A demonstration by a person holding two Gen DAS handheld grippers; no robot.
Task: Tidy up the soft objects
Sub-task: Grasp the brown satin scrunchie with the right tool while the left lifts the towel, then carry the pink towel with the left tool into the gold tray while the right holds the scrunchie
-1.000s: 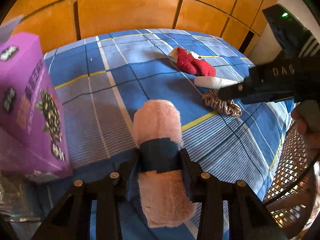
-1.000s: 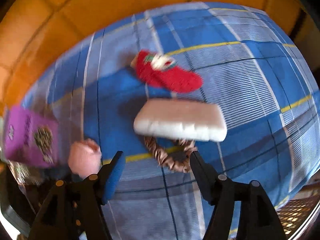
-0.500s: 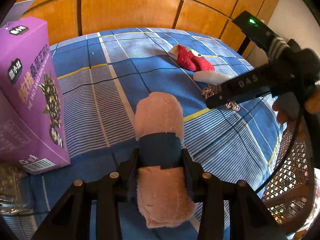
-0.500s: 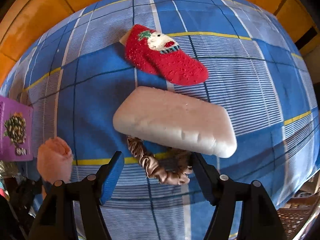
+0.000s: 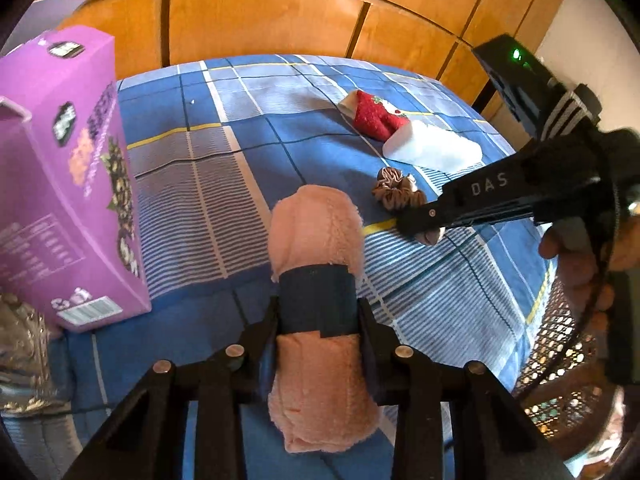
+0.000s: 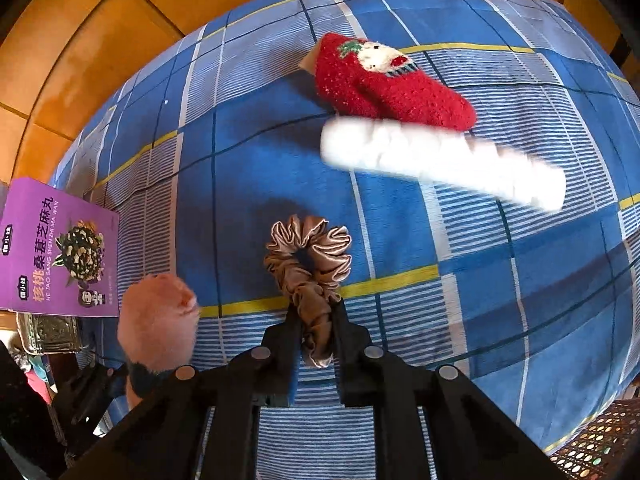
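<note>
Scrunchie (image 6: pixel 310 280) pinched in my right gripper (image 6: pixel 316 316). My left gripper (image 5: pixel 318 316) clamps the pink rolled towel (image 5: pixel 316 240) above the bedspread (image 5: pixel 240 168).

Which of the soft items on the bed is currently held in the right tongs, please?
The brown satin scrunchie: the right tongs pinch its lower end, while the red sock and white pad lie free.

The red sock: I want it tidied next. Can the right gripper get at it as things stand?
Probably not yet: the right gripper is shut on the brown scrunchie. The red sock lies uncovered beyond the white pad, so the path looks free once the scrunchie is dropped.
</note>
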